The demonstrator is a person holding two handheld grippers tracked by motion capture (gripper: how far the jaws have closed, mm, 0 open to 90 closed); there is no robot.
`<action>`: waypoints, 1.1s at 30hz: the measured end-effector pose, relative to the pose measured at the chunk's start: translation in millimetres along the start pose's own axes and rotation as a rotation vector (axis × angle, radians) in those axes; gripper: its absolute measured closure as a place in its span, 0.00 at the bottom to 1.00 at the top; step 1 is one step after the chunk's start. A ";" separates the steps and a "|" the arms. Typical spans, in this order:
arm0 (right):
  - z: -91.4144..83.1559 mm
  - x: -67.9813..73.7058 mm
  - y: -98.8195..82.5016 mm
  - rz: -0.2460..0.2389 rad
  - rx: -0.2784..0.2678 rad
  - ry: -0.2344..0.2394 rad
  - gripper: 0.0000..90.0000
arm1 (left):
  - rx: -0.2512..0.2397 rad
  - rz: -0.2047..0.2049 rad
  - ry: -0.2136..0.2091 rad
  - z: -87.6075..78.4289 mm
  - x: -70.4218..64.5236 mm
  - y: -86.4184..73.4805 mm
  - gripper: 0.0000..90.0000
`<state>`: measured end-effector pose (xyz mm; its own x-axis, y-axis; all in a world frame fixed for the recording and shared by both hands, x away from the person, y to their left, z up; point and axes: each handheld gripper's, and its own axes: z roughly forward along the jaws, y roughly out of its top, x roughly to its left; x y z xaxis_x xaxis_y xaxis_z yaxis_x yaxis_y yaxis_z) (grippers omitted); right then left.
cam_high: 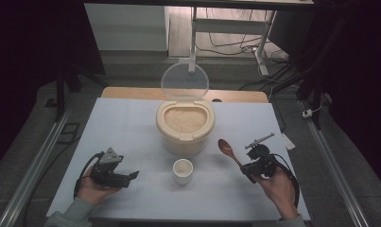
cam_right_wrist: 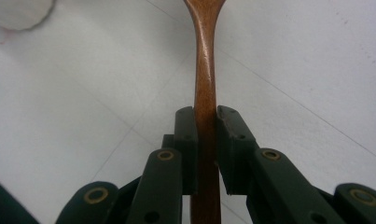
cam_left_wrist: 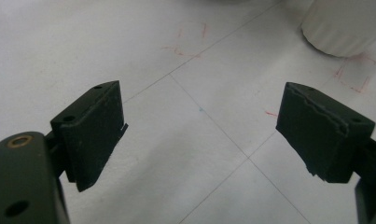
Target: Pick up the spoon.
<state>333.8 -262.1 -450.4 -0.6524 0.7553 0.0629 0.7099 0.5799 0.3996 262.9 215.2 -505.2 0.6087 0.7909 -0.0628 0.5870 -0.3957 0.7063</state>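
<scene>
A brown wooden spoon (cam_high: 227,149) is held by its handle (cam_right_wrist: 205,93) in my right gripper (cam_high: 249,168), which is shut on it at the right of the table; the bowl of the spoon points up and left toward the rice container. My right gripper (cam_right_wrist: 205,116) has both pads pressed on the handle. A cream rice container (cam_high: 185,125) with its clear lid (cam_high: 184,81) swung up holds rice at the table's middle. A small white cup (cam_high: 182,170) stands in front of it. My left gripper (cam_high: 133,175) rests low at the left, open (cam_left_wrist: 199,126) over bare table, nothing between its jaws.
The table (cam_high: 126,127) is covered in white with thin lines and faint red marks (cam_left_wrist: 185,46). The white cup's ribbed base (cam_left_wrist: 344,28) is at the top right of the left gripper view. A desk frame and cables (cam_high: 235,42) lie beyond the table's far edge.
</scene>
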 end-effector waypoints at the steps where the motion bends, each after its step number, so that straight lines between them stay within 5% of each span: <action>1: -2.4 0.3 -0.9 -0.006 -0.006 0.007 0.87 | 0.000 0.000 0.000 0.2 -0.2 0.1 0.16; 12: -25.8 15.1 -5.4 -0.103 -0.053 0.060 0.87 | 0.000 -0.001 0.000 0.2 -0.2 0.3 0.16; 33: -29.8 36.4 0.9 -0.202 -0.092 0.210 0.87 | 0.001 -0.002 0.000 0.2 0.4 0.3 0.16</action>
<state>302.7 -243.2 -420.5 -0.8254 0.5420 0.1579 0.5394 0.6749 0.5035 263.4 215.3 -505.2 0.6078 0.7915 -0.0642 0.5884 -0.3946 0.7058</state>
